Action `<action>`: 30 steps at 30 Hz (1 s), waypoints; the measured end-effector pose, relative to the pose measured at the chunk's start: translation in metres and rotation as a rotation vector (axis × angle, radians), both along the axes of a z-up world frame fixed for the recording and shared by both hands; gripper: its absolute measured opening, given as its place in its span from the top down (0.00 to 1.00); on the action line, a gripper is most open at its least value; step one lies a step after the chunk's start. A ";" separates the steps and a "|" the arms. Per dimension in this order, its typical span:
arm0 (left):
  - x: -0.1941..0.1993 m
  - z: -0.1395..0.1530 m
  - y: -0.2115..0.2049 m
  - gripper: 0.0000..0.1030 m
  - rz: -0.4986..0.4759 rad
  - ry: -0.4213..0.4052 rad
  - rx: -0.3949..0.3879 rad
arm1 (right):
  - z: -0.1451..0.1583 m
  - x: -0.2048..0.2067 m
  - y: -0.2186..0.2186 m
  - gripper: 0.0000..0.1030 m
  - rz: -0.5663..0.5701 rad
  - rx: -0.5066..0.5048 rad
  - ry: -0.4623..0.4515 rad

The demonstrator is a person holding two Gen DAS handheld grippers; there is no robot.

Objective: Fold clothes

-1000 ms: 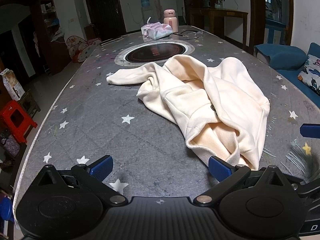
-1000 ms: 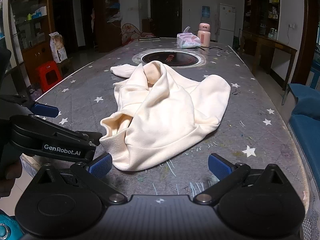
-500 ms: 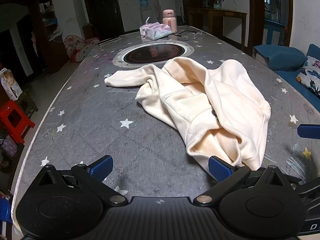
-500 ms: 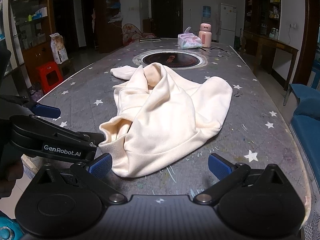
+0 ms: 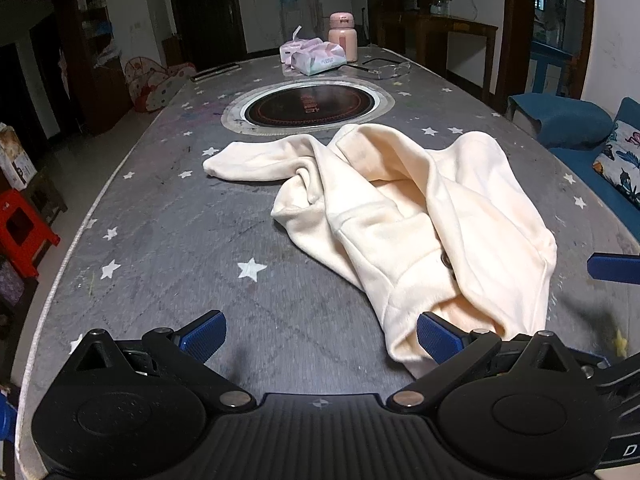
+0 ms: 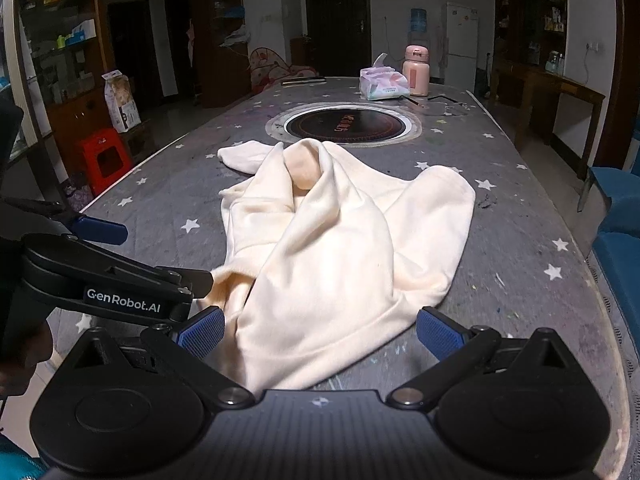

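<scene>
Both grippers are closing in on the near hem. Left gripper (image 5: 320, 334) and right gripper (image 6: 320, 330) are gaping wide, holding nothing. Cream sweatshirt (image 6: 340, 240) is lying crumpled on the table (image 5: 160, 240). Next: gripping the hem, spreading flat.

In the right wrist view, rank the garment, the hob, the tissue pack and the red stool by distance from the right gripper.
1. Garment, reaching between the open right gripper.
2. Red stool, off the table, left.
3. Hob, table centre; stool and hob are close to call.
4. Tissue pack, far end.
</scene>
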State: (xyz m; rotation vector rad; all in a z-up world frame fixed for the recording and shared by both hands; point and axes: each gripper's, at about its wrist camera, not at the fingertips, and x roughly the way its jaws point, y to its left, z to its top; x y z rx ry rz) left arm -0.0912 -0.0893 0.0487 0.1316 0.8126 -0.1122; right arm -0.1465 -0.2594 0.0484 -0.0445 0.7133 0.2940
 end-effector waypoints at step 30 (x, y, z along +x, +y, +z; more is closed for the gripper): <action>0.090 0.005 0.029 0.00 0.055 -0.053 0.022 | 0.001 0.145 0.006 0.41 0.005 0.030 0.036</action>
